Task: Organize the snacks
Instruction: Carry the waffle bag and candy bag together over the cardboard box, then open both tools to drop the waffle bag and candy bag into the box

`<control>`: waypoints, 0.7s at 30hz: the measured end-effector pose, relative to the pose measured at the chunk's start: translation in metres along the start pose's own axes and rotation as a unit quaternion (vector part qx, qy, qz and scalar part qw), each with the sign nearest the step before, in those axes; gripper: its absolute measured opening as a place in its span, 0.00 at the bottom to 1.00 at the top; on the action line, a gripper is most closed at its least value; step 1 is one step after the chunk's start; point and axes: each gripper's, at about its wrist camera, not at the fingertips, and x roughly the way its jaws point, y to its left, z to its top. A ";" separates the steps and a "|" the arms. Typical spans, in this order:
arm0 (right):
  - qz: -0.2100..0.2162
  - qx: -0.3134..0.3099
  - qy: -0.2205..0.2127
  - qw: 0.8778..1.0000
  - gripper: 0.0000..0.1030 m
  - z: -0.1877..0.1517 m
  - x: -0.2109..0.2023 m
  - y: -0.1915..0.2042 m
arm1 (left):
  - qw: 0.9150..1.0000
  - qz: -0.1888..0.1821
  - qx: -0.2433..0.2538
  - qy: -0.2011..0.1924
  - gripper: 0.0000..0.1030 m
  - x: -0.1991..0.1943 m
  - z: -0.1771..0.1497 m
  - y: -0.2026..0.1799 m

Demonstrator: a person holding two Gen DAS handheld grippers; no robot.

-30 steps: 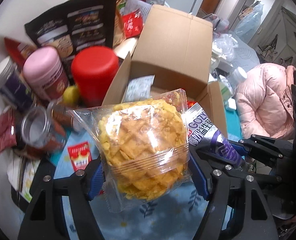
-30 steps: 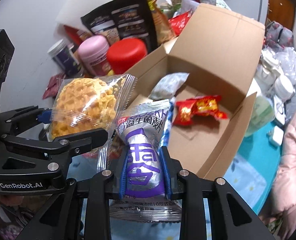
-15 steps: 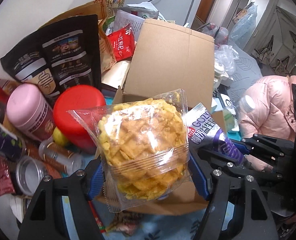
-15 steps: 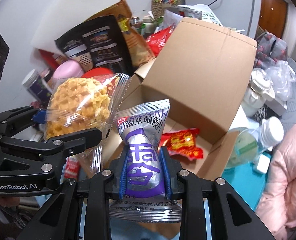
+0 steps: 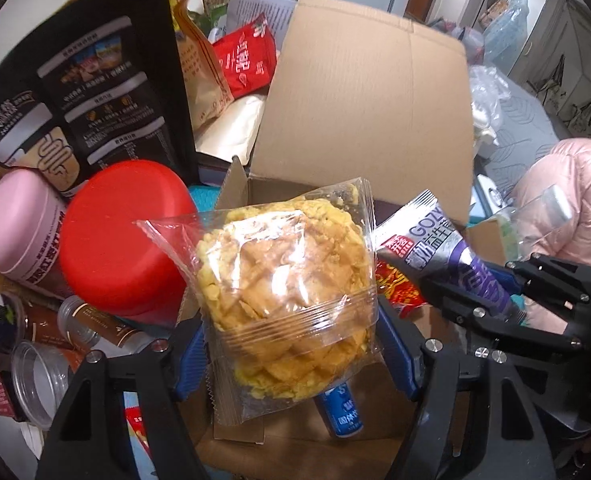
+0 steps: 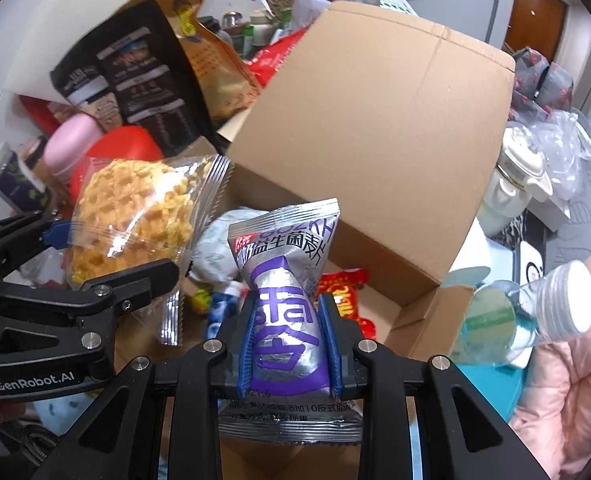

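**A:** Both hands have carried their packets forward and down since a second ago, so the cardboard box (image 5: 359,96) now fills each view and its open mouth sits right under the fingers.

**B:** What is each gripper doing?

**A:** The left gripper (image 5: 291,344) is clamped on the clear waffle-snack bag (image 5: 287,292), blue pads pressing its sides. The right gripper (image 6: 289,320) is pinched tight on the silver and purple packet (image 6: 285,280), squeezing its waist.

**B:** Which way does the box lie from them?

**A:** Ahead and below. Both packets stand upright, long axis pointing away from the wrist toward the raised back flap. The two hands travel side by side; neither looks clearly nearer, though the silver and purple packet hangs more squarely over the box floor.

**B:** Anything already inside?

**A:** A red wrapper (image 6: 347,292) and a pale pouch (image 6: 219,248) lie on the bottom, plus a small blue and white item (image 5: 343,412).

**B:** What can't you make out?

**A:** The held packets cover most of the floor, so free space is a guess. The near wall is cut off, and the red lidded jar (image 5: 123,240) just beside the left hides part of the side flap.
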 end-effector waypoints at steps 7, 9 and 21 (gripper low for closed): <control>-0.009 0.007 0.023 1.000 0.28 -0.004 0.021 -0.004 | 1.000 0.020 0.011 0.019 0.72 0.021 -0.002 -0.004; -0.011 0.008 0.029 0.999 0.28 -0.005 0.025 -0.004 | 0.999 0.026 0.018 0.020 0.72 0.024 -0.004 -0.007; -0.052 -0.004 0.051 0.997 0.30 -0.014 0.035 -0.003 | 0.997 0.045 0.024 0.054 0.73 0.042 -0.010 -0.013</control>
